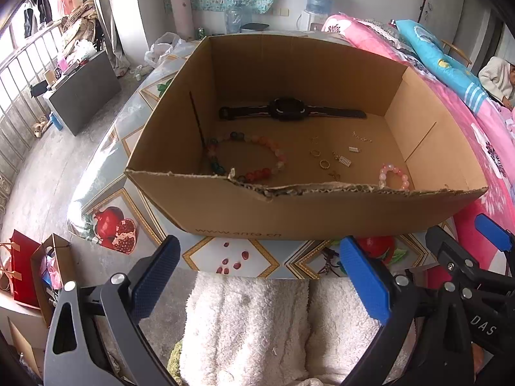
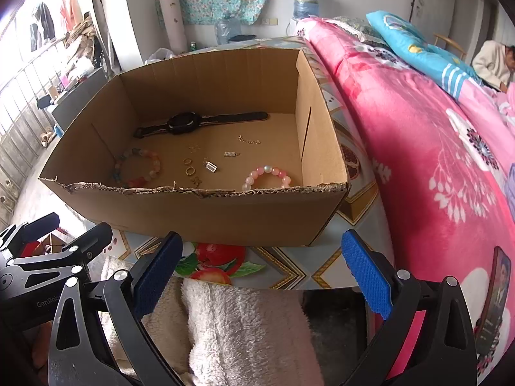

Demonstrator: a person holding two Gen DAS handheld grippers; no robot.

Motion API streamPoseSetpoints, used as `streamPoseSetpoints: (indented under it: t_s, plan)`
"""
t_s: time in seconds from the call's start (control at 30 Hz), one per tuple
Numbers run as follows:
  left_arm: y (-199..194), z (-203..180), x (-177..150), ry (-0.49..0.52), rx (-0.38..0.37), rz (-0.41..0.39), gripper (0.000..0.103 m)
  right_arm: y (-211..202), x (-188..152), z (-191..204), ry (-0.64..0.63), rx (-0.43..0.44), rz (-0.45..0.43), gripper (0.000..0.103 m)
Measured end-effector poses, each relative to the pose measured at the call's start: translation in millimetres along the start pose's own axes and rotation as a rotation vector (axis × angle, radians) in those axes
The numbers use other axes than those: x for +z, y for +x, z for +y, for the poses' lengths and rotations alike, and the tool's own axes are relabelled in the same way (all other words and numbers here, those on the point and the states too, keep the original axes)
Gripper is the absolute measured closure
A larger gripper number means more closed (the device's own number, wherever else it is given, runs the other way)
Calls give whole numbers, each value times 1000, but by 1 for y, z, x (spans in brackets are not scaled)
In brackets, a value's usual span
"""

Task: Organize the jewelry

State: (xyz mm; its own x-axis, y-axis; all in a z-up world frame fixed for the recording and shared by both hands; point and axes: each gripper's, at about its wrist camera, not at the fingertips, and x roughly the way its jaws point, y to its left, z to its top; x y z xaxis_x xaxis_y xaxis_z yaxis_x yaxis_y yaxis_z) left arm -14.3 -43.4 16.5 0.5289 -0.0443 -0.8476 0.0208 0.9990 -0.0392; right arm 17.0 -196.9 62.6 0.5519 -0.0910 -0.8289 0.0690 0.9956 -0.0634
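I've got a plain brown cardboard box (image 1: 322, 215), black watch (image 1: 286, 109) inside, multicoloured bead bracelet (image 1: 248, 157) in red, teal and peach, pale pink bead bracelet (image 2: 267, 177), gold rings (image 1: 324, 163), surface (image 1: 225, 257) patterned with pomegranates and gold diamonds, pink floral quilt (image 2: 434, 144), blue pads on my jaws

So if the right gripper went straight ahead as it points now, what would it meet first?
Probably the near wall of the cardboard box. The right gripper is open, held low before the table edge, aimed at that wall rather than over its rim; depth is unclear.

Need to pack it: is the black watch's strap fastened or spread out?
Spread out: the black watch lies flat along the cardboard box's far wall, strap ends apart.
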Motion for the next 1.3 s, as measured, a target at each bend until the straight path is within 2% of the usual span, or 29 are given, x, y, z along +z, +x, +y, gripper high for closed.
streamPoseSetpoints:
  t_s: [1.3]
  plan:
    - [17, 4, 10, -2, 20, 71, 6, 17, 7, 3, 23, 11, 83, 8]
